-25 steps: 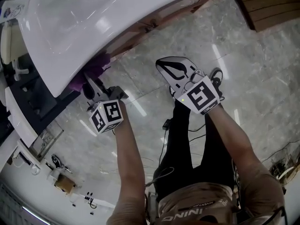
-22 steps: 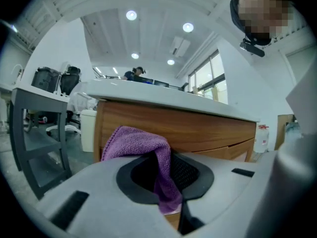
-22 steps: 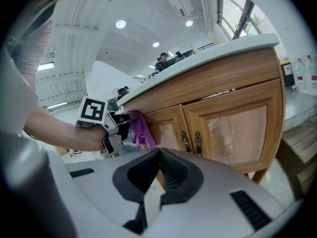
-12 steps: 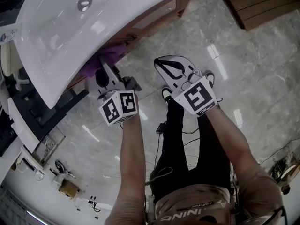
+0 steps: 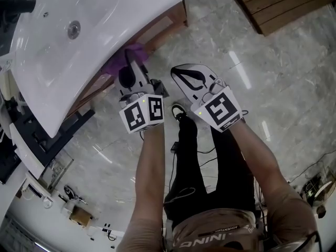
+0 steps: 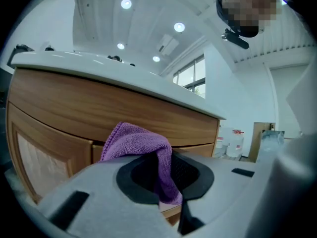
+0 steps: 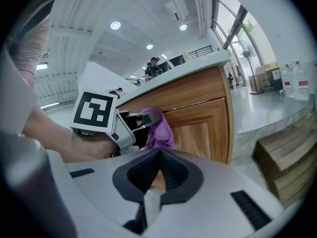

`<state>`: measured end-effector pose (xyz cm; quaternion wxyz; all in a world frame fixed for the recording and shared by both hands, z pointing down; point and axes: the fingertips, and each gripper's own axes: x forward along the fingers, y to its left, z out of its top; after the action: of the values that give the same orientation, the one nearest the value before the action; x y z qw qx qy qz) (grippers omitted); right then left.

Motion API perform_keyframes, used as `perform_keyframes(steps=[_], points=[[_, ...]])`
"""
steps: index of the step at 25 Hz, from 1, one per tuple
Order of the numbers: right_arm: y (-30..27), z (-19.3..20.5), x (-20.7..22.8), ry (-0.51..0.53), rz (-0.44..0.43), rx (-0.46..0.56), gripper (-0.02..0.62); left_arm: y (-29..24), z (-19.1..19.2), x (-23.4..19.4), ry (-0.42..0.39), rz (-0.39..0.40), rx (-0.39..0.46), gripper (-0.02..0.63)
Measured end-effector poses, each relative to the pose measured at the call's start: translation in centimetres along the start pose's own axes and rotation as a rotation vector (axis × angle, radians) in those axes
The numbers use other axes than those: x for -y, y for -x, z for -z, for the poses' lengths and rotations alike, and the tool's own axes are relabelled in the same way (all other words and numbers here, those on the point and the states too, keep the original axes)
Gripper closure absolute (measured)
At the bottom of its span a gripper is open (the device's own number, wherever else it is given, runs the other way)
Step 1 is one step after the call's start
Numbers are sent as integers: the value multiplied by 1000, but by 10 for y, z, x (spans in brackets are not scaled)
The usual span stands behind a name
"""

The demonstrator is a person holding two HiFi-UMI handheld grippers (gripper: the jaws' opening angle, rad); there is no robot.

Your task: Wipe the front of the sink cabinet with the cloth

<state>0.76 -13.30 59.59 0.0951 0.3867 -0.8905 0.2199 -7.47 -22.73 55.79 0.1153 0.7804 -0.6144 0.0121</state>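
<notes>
Cloth [image 6: 141, 143], purple and bunched, sits pinched in the clenched left gripper [image 5: 130, 73], reaching straight ahead of its jaws onto the sink cabinet [image 6: 89, 108] front toward its right end, while the right gripper [image 5: 193, 79], closed on nothing, hangs farther back.

**Black trousers, pale grey grippers**

The person wears black trousers [image 5: 202, 161], a tan top [image 5: 220, 230] with white lettering at the hem, and a black shoe [image 5: 179, 111] with a white sole. Thin black cables [image 5: 181, 193] trail by the legs. The left gripper [image 5: 131, 64] and right gripper [image 5: 184, 73] have pale grey shells, black jaw pads, and cubes [image 5: 142, 113] with black-and-white square markers.
</notes>
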Motion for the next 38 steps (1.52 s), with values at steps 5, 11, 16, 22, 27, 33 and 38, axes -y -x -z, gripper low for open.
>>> perform_keyframes(steps=[5,11,16,22,27,33,38], points=[[21,2,41,-21,26,-9,584,-26,10,46,14,38,3,568],[43,4,83,-34,30,-26,584,-57,15,111,-12,114,2,568],[52,1,103,-17,16,-42,584,-78,19,153,33,187,-33,568],[60,-7,112,4,20,-49,584,-70,16,169,25,256,-85,568],[57,-10,86,21,-1,-47,584,-19,14,135,36,195,-83,568],[18,12,5,37,-78,-61,584,55,10,21,0,40,-61,568],[-32,34,-82,23,-129,-63,584,120,8,-107,-2,-114,-61,568]])
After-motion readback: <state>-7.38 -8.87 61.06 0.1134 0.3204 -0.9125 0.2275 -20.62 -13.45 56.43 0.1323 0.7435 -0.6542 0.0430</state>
